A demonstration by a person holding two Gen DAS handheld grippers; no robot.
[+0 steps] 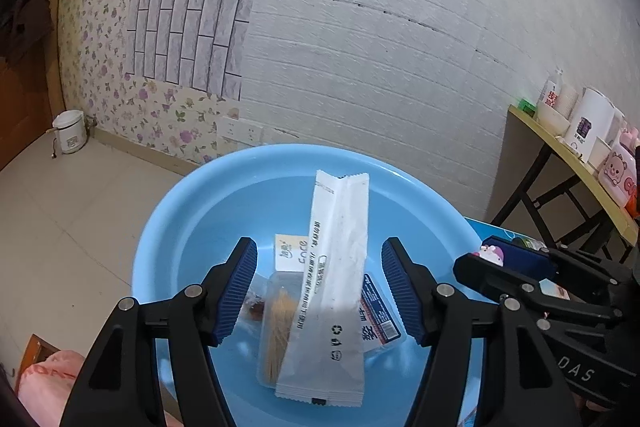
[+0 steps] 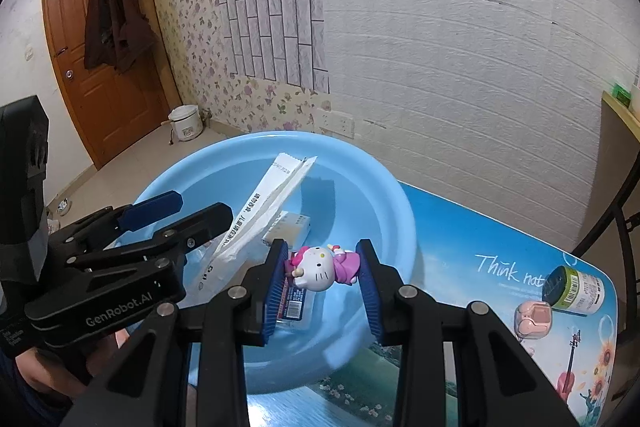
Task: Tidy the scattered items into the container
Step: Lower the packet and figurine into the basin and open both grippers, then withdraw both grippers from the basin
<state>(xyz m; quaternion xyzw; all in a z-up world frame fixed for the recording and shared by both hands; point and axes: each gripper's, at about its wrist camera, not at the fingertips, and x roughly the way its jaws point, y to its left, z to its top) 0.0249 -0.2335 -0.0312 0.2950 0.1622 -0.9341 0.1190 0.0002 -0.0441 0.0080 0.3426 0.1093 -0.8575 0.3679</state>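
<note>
The round light-blue plastic basin is filling the lower centre of both views, already holding small packets. A long white paper sachet is leaning inside it between the left gripper's parted jaws, untouched by them. The right gripper is clamping a white-and-pink cat figurine above the basin.

Setting: a lived-in room of a home. Ahead of both tools, wall with flowered wallpaper, a patch of brick-pattern sheet and white textured panels. Ahead-left of the right tool: wooden door with a dark coat hung on it. A rice cooker sits on the tiled floor. Right of the left tool: a side table crowded with cups and boxes.
</note>
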